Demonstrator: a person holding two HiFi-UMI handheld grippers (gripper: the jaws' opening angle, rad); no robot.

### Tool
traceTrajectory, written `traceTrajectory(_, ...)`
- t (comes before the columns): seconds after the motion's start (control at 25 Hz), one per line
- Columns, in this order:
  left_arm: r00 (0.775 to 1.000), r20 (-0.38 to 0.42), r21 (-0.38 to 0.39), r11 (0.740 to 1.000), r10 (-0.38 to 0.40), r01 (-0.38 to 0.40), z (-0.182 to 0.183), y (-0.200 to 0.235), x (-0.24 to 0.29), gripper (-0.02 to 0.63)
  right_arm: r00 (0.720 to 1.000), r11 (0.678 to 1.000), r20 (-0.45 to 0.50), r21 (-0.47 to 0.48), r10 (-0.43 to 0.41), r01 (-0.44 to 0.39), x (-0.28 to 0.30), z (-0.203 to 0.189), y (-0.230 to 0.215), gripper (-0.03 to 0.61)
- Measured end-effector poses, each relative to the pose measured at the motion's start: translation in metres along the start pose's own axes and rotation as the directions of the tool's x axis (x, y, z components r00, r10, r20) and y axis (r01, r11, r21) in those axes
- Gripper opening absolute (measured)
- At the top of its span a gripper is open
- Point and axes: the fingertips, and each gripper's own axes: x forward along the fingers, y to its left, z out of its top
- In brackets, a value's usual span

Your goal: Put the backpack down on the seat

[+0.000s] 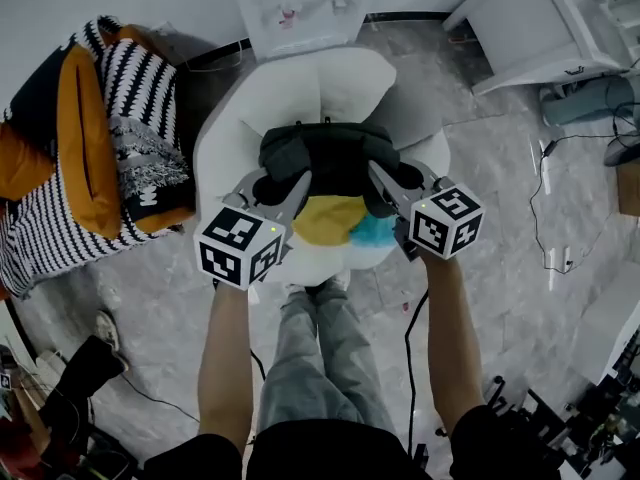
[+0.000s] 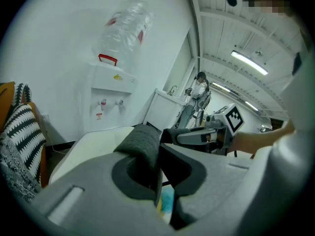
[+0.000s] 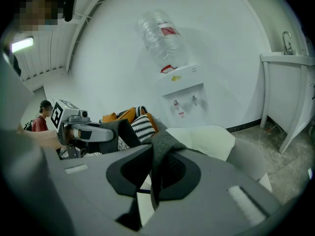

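Backpack: the dark grey fabric backpack (image 1: pixel 330 158) hangs between the two claws over the seat, in front of the person's legs; I cannot tell whether it touches the cushion.
Left claw: the left claw (image 1: pixel 283 190) is clamped on a dark grey padded strap (image 2: pixel 142 144) of the backpack.
Right claw: the right claw (image 1: pixel 385 183) is pinched on the other padded strap (image 3: pixel 160 156).
Patch: a yellow and teal patch (image 1: pixel 335 218) sits just below the backpack's dark part.
Seat: a white rounded armchair (image 1: pixel 330 78) stands under the backpack.
Left of seat: black-and-white striped and orange cushions (image 1: pixel 110 138).
Behind seat: a white water dispenser (image 1: pixel 300 8) stands against the wall.
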Motion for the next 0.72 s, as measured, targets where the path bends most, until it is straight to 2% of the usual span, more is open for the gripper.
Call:
traceTrajectory(0.16, 1.0, 0.011, 0.0, 1.0, -0.008, 0.008, -0.019, 0.006, 0.013, 0.029, 1.0, 1.0, -0.008, 0.018, -0.003, 0.003, 0.014, -0.019, -0.014, 0.037)
traceTrajectory(0.44, 0.999, 0.032, 0.021, 0.999, -0.041, 0.04, -0.045, 0.006, 0.034, 0.029, 0.999, 0.998, 0.041, 0.052, -0.035, 0.032, 0.02, -0.042, -0.03, 0.037)
traceTrajectory(0.6, 0.999, 0.017, 0.03, 0.999, -0.04, 0.039, -0.06, 0.008, 0.048, 0.031, 0.994, 0.996, 0.075, 0.037, -0.082, 0.079, 0.023, -0.052, -0.038, 0.037)
traceTrajectory(0.72, 1.0, 0.001, 0.053, 0.998, -0.026, 0.026, -0.075, 0.005, 0.056, 0.031, 0.983, 0.989, 0.11, 0.017, -0.15, 0.149, 0.021, -0.065, -0.047, 0.037)
